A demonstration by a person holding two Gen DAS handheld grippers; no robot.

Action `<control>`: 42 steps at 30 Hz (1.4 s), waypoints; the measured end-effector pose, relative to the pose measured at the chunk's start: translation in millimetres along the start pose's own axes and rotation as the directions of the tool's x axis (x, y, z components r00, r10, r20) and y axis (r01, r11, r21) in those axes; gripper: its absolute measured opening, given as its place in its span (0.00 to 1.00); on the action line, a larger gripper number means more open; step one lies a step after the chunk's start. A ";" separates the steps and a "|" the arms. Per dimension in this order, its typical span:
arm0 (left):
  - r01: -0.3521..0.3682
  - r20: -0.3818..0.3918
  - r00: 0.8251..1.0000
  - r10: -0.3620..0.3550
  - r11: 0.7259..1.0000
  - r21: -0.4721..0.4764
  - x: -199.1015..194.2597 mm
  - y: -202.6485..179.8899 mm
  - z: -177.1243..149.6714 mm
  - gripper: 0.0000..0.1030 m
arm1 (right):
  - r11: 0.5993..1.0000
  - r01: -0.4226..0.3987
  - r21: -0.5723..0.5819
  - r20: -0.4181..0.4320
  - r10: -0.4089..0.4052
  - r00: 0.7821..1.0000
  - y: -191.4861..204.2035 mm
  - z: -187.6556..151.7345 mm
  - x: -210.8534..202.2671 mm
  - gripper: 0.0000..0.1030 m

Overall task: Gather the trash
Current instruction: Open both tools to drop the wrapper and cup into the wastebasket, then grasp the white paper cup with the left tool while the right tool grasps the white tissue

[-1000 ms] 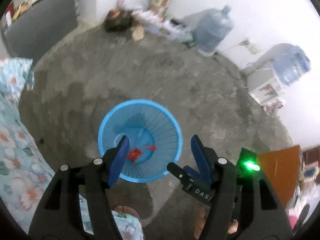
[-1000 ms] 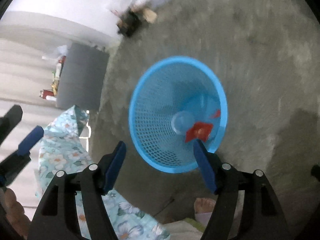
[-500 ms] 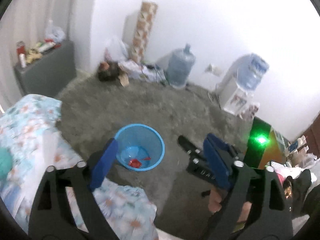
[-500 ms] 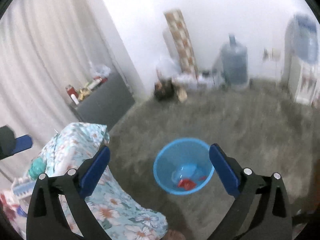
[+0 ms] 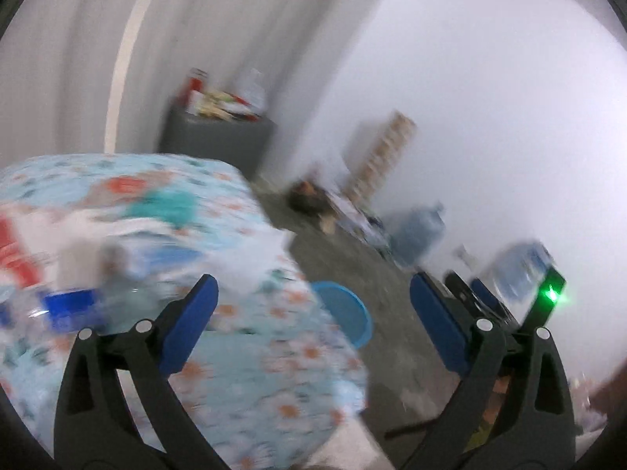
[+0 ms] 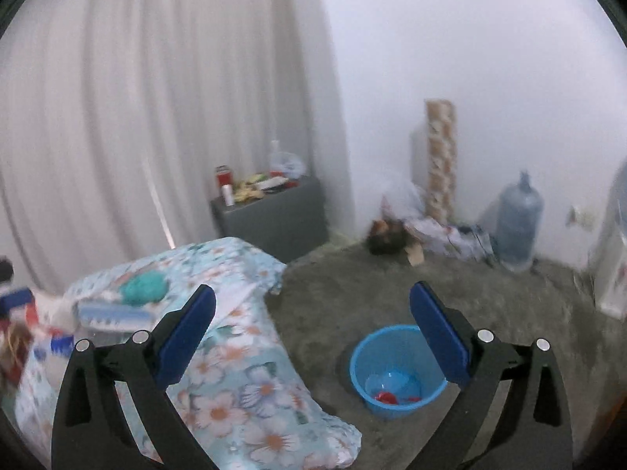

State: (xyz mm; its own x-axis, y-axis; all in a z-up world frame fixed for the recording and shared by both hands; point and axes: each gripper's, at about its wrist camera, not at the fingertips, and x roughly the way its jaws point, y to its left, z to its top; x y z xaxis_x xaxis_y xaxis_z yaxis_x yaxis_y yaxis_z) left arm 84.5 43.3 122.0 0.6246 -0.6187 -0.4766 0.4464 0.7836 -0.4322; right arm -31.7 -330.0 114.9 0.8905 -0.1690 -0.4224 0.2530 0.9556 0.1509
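**Both grippers empty and wide, swinging toward the bed for the next piece**

The left gripper (image 5: 311, 315) has just been opening and stands spread wide, nothing between its blue pads. Same story for the right gripper (image 6: 313, 323): jaws have just been opening, fully apart, empty. That fits a drop already made, judging by the red scraps (image 6: 386, 396) lying in the bottom of the blue basket (image 6: 362, 356), which sits on the grey floor (image 6: 490, 297) just beside the bed's corner, handy for short trips from mattress to bin.

The left camera points across the floral bedspread (image 5: 274, 372), where the remaining litter sits, badly blurred: a clear plastic bottle with a blue label (image 5: 72, 307), it seems, and a red-and-white wrapper (image 5: 15, 250) near the edge. The right view shows a teal bundle (image 6: 143, 288) and a blue-and-white packet (image 6: 113, 315) on the same bed. Likely next targets.

Any writing? None readable; every label is smeared by motion. The green light (image 5: 551, 294) glows on the right gripper's body.
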 end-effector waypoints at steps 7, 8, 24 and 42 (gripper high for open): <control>-0.239 0.134 0.962 0.238 0.971 -0.012 -70.9 67.3 -31.4 0.91 | 0.975 -0.190 -0.113 -0.059 0.185 0.981 68.1 -21.9 4.7 0.94; -0.263 0.125 0.957 0.262 0.965 -0.007 -73.7 73.8 -38.5 0.91 | 0.967 -0.220 -0.126 -0.079 0.211 0.974 76.3 -25.1 6.4 0.94; -0.232 0.012 0.972 0.233 0.971 -0.063 -23.8 129.1 -85.4 0.87 | 0.848 -0.517 0.118 -0.314 0.526 0.791 124.5 -37.1 40.5 0.94; -0.108 -0.020 0.994 0.106 0.980 -0.167 -14.2 158.6 -91.8 0.42 | 0.634 -0.591 0.499 -0.450 0.772 0.449 225.4 7.2 168.0 0.73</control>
State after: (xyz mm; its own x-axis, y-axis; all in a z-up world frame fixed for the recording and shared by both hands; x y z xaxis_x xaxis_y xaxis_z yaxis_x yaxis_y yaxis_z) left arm 87.6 171.1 -10.1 0.6556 -0.5328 -0.5351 0.2629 0.8253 -0.4997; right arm 177.7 -144.8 84.4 0.4246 0.7707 -0.4751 -0.1767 0.5852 0.7914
